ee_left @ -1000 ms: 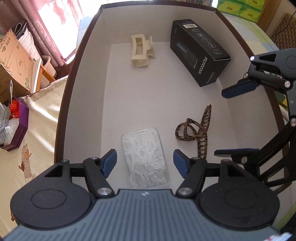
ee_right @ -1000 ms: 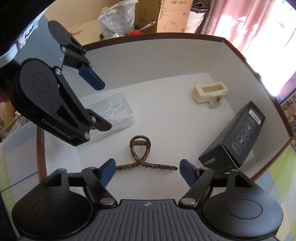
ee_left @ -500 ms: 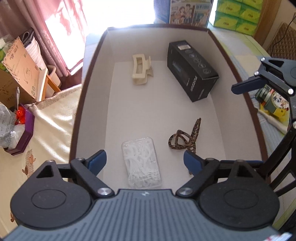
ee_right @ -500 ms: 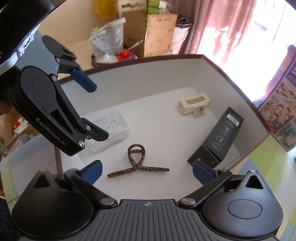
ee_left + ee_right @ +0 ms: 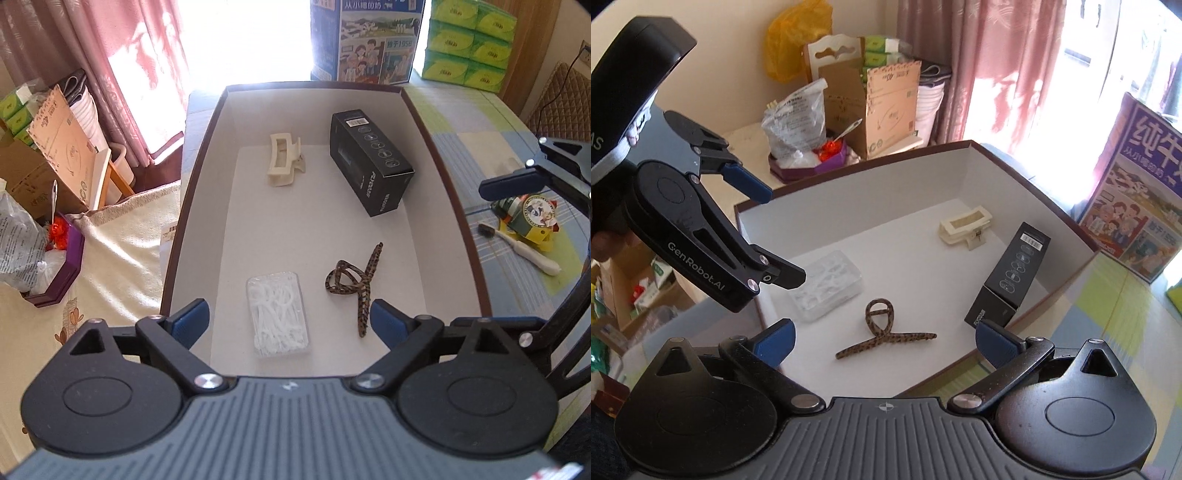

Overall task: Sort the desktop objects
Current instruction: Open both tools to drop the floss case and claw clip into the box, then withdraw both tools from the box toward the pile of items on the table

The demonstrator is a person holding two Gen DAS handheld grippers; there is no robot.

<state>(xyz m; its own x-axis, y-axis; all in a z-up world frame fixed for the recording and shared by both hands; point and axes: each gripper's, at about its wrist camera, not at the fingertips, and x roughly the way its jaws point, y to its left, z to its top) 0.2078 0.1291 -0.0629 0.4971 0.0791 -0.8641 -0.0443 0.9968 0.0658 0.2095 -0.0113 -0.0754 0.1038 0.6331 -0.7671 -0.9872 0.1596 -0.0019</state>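
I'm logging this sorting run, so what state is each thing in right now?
Left claw: open, holding nothing.
Right claw: open, holding nothing.
White-lined open box: lidless.
Black rectangular carton: shut, lying flat.
Cream plastic hair clip: lying in box.
Leopard-print hair clip: lying flat.
Clear plastic floss-pick case: shut, lying flat.

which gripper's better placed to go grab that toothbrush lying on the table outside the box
Right. In the left wrist view, the right gripper, open and empty, hangs beside the toothbrush outside the box; the left gripper faces into the box.
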